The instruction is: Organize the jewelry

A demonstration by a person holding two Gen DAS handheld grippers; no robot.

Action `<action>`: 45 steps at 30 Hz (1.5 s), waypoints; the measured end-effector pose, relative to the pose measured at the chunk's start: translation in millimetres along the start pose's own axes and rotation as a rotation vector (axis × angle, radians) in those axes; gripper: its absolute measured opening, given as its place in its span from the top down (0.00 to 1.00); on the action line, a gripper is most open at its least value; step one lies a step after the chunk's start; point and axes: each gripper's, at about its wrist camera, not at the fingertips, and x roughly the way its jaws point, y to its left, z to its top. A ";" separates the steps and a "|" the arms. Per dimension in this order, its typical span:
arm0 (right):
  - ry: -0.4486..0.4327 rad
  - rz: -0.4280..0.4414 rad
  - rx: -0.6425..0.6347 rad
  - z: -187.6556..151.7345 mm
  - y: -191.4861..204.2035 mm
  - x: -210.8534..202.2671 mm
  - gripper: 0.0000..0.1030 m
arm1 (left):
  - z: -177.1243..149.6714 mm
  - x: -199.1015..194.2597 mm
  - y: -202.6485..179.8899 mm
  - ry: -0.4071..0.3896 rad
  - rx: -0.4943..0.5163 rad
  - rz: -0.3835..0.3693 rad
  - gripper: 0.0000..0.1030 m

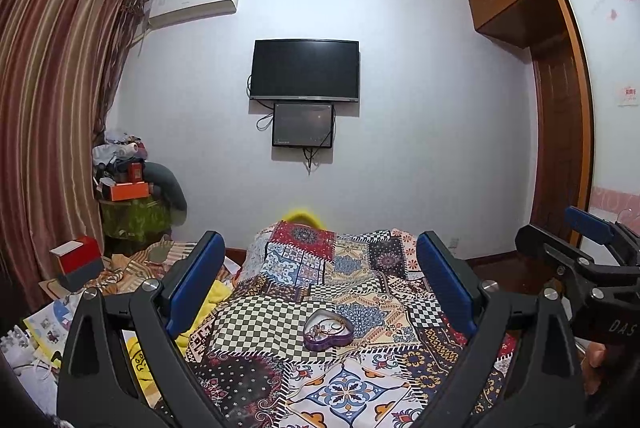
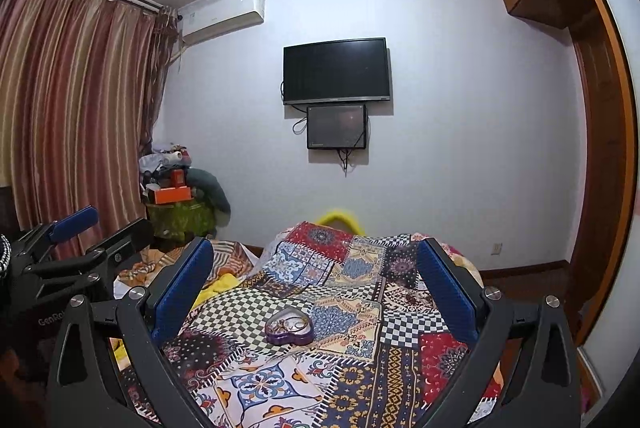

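A purple heart-shaped jewelry box [image 1: 329,332] sits open on the patchwork bedspread [image 1: 344,384], with several small pieces of jewelry inside. It also shows in the right wrist view [image 2: 289,330]. My left gripper [image 1: 320,252] is open and empty, held above and short of the box. My right gripper [image 2: 314,258] is open and empty too, likewise above the box. The right gripper shows at the right edge of the left wrist view [image 1: 576,240]; the left gripper shows at the left edge of the right wrist view [image 2: 86,230].
The bed has a patchwork cover [image 2: 320,380]. Papers, a red box [image 1: 76,256] and yellow cloth [image 1: 218,294] lie to the left. A cluttered stand [image 1: 132,211] is by the curtain. A TV [image 1: 305,69] hangs on the far wall; a wardrobe [image 1: 560,147] stands right.
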 end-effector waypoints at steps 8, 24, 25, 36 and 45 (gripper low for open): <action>0.014 0.003 0.005 2.1 -0.6 0.6 0.02 | -1.8 1.9 0.9 0.012 -0.010 -0.002 0.06; 0.027 0.009 0.009 0.5 0.2 -1.2 0.02 | -4.2 5.2 0.1 0.031 -0.013 -0.016 0.06; 0.027 0.009 0.009 0.3 0.2 -0.4 0.02 | -4.5 5.4 0.1 0.033 -0.013 -0.018 0.06; 0.034 0.011 0.013 -0.9 -0.6 -0.5 0.02 | -6.6 7.6 1.1 0.046 -0.020 -0.023 0.06; 0.035 0.010 0.013 -1.2 -1.0 -0.2 0.02 | -7.2 8.0 1.4 0.048 -0.022 -0.029 0.06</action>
